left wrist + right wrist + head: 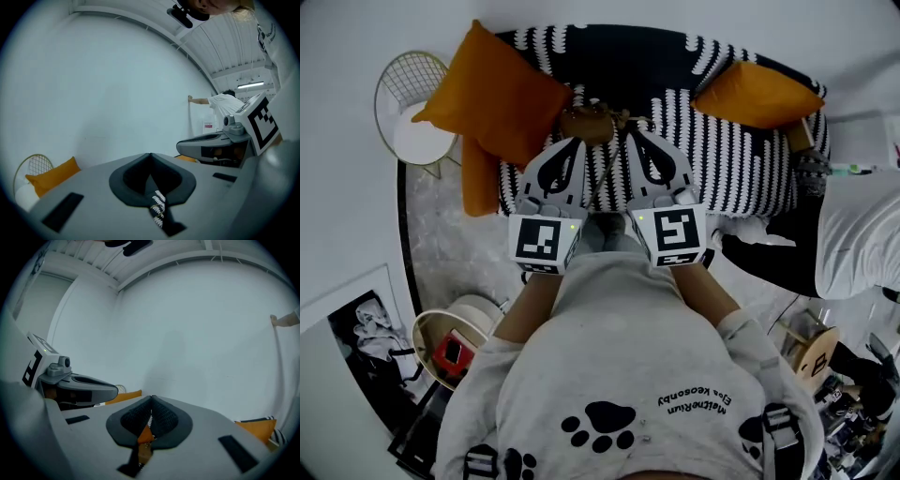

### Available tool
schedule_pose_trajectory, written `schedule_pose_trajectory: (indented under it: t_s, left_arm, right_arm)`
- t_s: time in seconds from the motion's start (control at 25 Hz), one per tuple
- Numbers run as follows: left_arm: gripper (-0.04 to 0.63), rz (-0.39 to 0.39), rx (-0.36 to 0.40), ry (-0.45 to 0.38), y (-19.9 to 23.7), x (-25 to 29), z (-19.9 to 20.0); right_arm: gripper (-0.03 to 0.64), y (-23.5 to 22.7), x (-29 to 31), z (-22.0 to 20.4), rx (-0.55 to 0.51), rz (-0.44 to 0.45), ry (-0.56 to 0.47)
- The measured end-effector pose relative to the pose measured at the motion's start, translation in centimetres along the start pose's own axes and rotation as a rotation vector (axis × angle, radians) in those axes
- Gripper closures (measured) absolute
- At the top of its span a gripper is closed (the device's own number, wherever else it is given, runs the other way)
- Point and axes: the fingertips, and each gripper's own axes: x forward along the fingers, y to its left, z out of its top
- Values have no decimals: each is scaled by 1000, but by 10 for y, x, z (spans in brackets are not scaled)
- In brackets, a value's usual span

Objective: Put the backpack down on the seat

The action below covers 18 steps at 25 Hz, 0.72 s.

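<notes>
A person in a grey sweatshirt with black paw prints [619, 366] holds two grey tongs side by side at chest height, facing a black sofa with white dashed stripes [741, 169]. A small brown backpack [584, 124] sits just beyond the tips of both tongs, over the middle of the sofa and beside a large orange square cushion [492, 94]. Whether it rests on the seat or hangs above it cannot be told from here.

The left tongs [575, 141] are closed tip to tip. In the left gripper view [150, 155] the dark pads meet along one seam, and only the sofa's striped pattern shows in the slot behind them.

The right tongs [633, 131] are also closed. The right gripper view [151, 399] shows an orange-brown piece of the backpack [143, 434] wedged between the ribbed pads.

A second orange cushion [755, 94] lies at the sofa's far right end. A round wire-backed chair with a white seat [417, 103] stands off the sofa's left end, against the white wall. Another person in a white top [862, 234] is at the right edge.
</notes>
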Motion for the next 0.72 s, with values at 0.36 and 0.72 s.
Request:
schedule_pose_trajectory:
  t_s: [0.36, 0.72]
  left_arm:
    - [577, -12, 25, -7, -15, -9, 5]
    - [577, -21, 14, -9, -19, -14, 4]
  right_arm:
    - [584, 14, -11, -4, -4, 17, 2]
    - [584, 20, -16, -3, 18, 19, -5]
